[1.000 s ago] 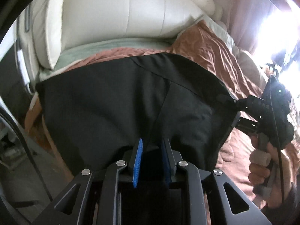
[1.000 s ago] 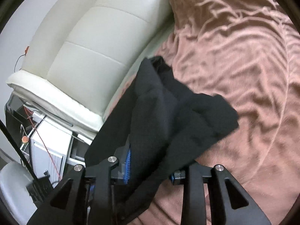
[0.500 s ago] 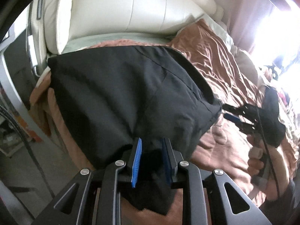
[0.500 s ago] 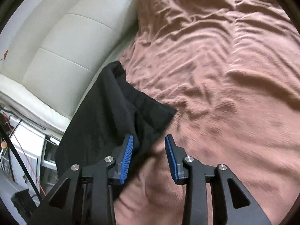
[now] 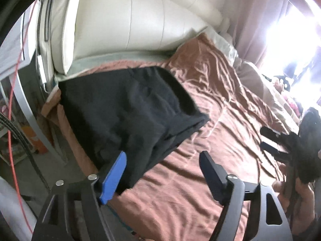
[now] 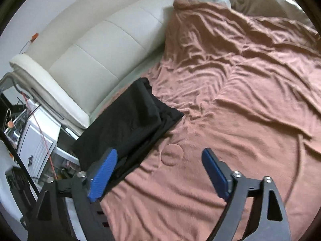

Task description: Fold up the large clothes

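Bed first: brown blanket (image 6: 230, 104) covers most of it, rumpled, with the cream padded headboard (image 6: 96, 60) along the far left and a white cabinet (image 6: 38, 138) off the left edge. The black garment (image 6: 128, 118) lies folded into a compact multi-layer rectangle at the near-left corner of the bed, just beside the headboard; in the left wrist view the same black garment (image 5: 128, 108) shows stacked layers along its right edge, bottom layer sticking out a bit past the upper one. Left gripper (image 5: 162, 172) has its jaws spread wide, nothing between them, left blue pad just beside the garment's near edge; can't tell if it touches. Right gripper (image 6: 158, 172) is likewise spread wide and empty, hovering over bare blanket just right of the garment. It also shows at the far right of the left view, blurred. Progress call: folding looks essentially done, stack sits unaided; what's left is maybe squaring the uneven right edge or smoothing. Versus 1.0 s ago: both grippers were clamped on the cloth, with the right one lifting a bunched flap. At 0.5 s the right had let go, left was still pinching. Now both released and backed off, and the garment is flatter.
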